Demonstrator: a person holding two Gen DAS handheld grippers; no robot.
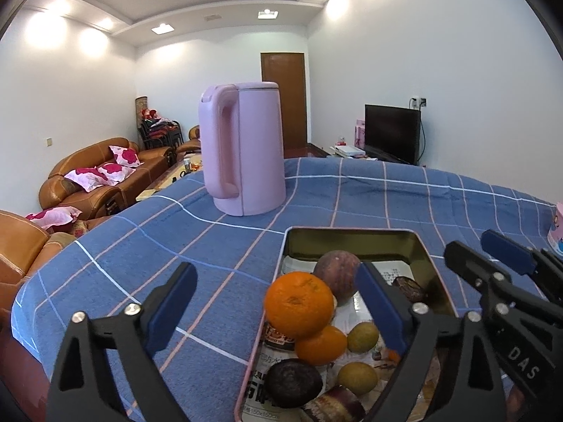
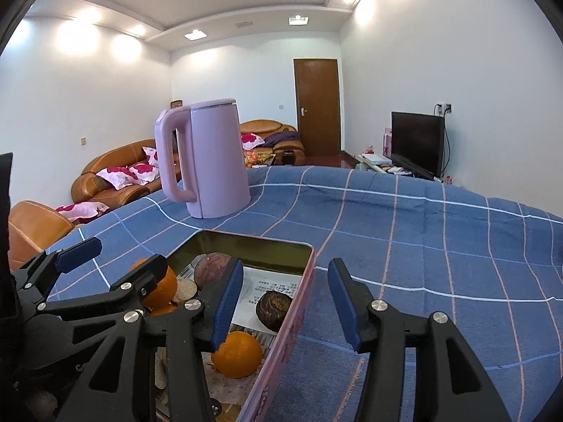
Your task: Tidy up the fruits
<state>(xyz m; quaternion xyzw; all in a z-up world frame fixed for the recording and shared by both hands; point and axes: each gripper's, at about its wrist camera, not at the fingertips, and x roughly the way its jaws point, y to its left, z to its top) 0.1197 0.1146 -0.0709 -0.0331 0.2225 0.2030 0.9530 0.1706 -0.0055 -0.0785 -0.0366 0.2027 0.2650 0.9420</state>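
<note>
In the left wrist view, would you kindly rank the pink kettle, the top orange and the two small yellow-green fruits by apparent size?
1. pink kettle, though it stands farther away.
2. top orange.
3. The yellow-green fruits look alike, so I will not rank them.

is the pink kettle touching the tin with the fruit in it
Apart. In the left wrist view a strip of blue checked cloth shows between the kettle base and the tin far rim.

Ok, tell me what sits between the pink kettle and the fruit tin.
Nothing: only bare blue checked cloth separates the pink kettle from the fruit tin, its far rim nearest. Both wrist views show that stretch.
</note>
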